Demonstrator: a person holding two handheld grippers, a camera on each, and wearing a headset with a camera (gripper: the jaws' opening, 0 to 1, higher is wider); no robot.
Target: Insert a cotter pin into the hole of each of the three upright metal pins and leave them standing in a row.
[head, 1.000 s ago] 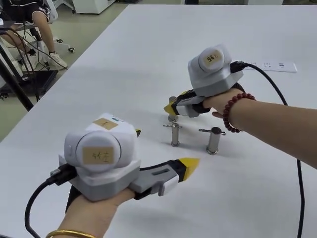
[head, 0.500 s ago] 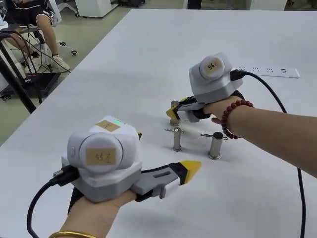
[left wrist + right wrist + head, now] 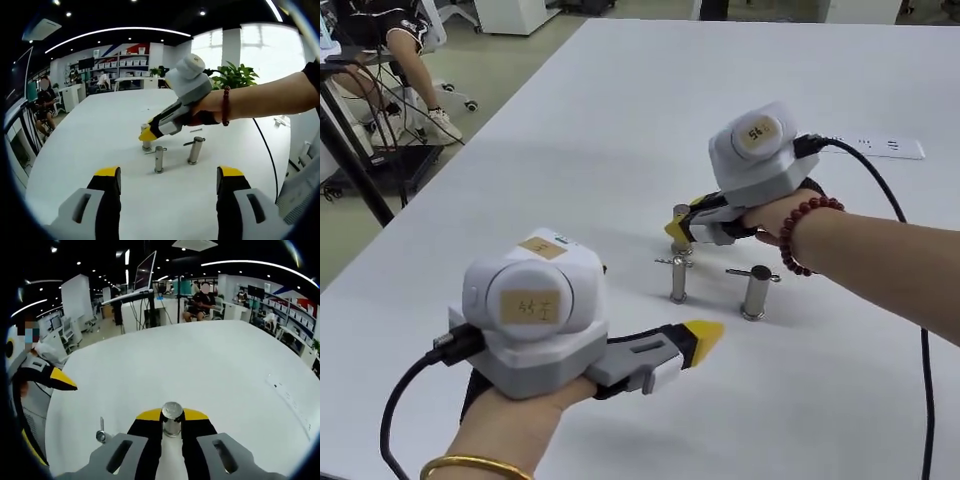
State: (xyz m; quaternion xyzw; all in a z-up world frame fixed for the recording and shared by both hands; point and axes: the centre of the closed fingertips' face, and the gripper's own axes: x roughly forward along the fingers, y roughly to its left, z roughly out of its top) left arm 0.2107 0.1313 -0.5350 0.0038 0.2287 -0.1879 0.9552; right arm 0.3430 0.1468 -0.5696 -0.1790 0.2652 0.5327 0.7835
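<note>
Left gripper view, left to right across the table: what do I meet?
The left pin in the right gripper → middle pin with a cotter pin through it → right pin, likewise.

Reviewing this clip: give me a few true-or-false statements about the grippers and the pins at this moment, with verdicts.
1. The left gripper is open, with nothing between its jaws. True.
2. The right gripper is closed on the far pin. True.
3. The two nearer pins lie on their sides. False: the middle pin and the right-hand pin both stand upright.
4. The middle pin carries a cotter pin through its top. True.
5. The power strip sits between the two grippers. False: the power strip lies farther off, beyond the right gripper.
</note>
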